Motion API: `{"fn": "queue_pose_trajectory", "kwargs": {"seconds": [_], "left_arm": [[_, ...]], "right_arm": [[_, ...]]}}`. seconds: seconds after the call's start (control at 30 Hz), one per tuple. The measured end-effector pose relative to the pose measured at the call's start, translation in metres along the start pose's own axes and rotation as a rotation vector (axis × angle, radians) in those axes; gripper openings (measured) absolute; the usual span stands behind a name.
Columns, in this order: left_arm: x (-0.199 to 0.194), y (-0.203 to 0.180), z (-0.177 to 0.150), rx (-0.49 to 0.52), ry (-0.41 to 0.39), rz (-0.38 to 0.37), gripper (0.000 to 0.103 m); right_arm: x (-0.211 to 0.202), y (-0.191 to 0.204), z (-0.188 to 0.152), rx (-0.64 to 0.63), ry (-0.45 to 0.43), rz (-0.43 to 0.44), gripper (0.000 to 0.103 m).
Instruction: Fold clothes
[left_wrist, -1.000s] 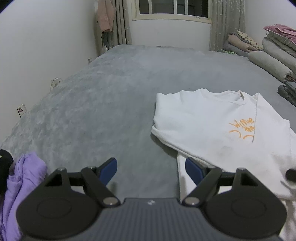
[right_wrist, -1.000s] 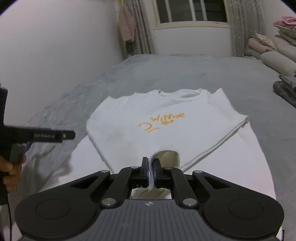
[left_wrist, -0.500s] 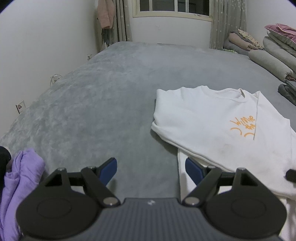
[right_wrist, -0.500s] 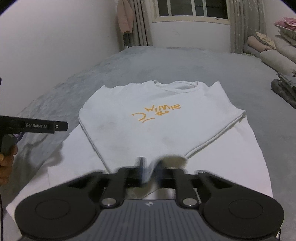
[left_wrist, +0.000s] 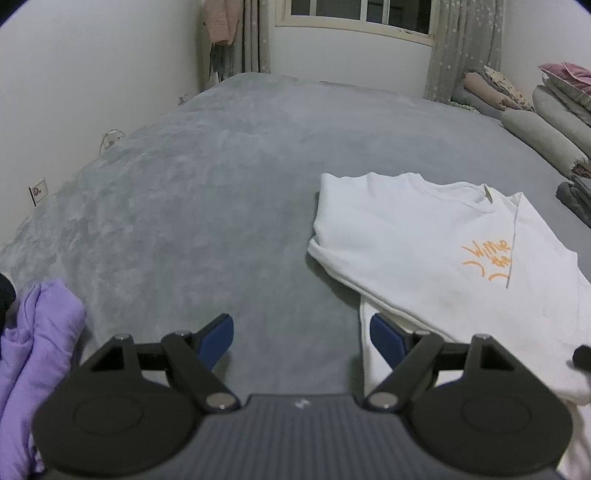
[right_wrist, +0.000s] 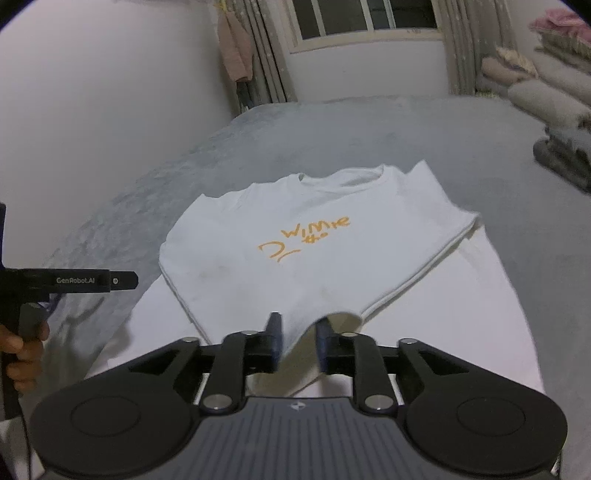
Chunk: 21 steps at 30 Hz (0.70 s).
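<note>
A white T-shirt (right_wrist: 332, 251) with orange lettering lies folded over itself on the grey bed (right_wrist: 332, 122); it also shows in the left wrist view (left_wrist: 424, 243). My right gripper (right_wrist: 298, 338) is partly open, with a fold of the shirt's hem lying loose between its fingers. My left gripper (left_wrist: 301, 336) is open and empty, low over the bed just left of the shirt's near edge. The left gripper's body also shows at the left of the right wrist view (right_wrist: 74, 280).
A purple garment (left_wrist: 33, 354) lies at the bed's near left. Folded bedding and pillows (left_wrist: 546, 114) are stacked at the far right. A white wall (left_wrist: 92, 74) runs along the left, with curtains and a window (left_wrist: 354, 14) behind.
My right gripper has opened and let go of the shirt's hem it was pinching. The shirt has settled lower. My left gripper has stayed open with little movement.
</note>
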<state>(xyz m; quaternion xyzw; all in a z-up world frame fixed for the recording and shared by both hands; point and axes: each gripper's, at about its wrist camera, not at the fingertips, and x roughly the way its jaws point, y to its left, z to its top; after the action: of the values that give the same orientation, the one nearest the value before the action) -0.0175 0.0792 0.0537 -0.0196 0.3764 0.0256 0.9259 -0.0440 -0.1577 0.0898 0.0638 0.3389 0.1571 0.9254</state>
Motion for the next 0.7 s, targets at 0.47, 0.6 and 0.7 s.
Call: {"fn": "queue_pose_trajectory", "kwargs": {"seconds": [0.47,0.6,0.7], "left_arm": [[0.009,-0.006,-0.003,0.066,0.000,0.012,0.080],[0.015,-0.006,-0.002,0.073,-0.013,0.011,0.081],[0.019,-0.006,-0.001,0.080,-0.024,0.014,0.082]], "right_arm": [[-0.050,-0.011,0.008,0.078,-0.304,0.003,0.004],[-0.070,-0.016,0.009,0.102,-0.426,0.017,0.004],[-0.081,-0.018,0.010,0.126,-0.483,0.005,0.004]]}}
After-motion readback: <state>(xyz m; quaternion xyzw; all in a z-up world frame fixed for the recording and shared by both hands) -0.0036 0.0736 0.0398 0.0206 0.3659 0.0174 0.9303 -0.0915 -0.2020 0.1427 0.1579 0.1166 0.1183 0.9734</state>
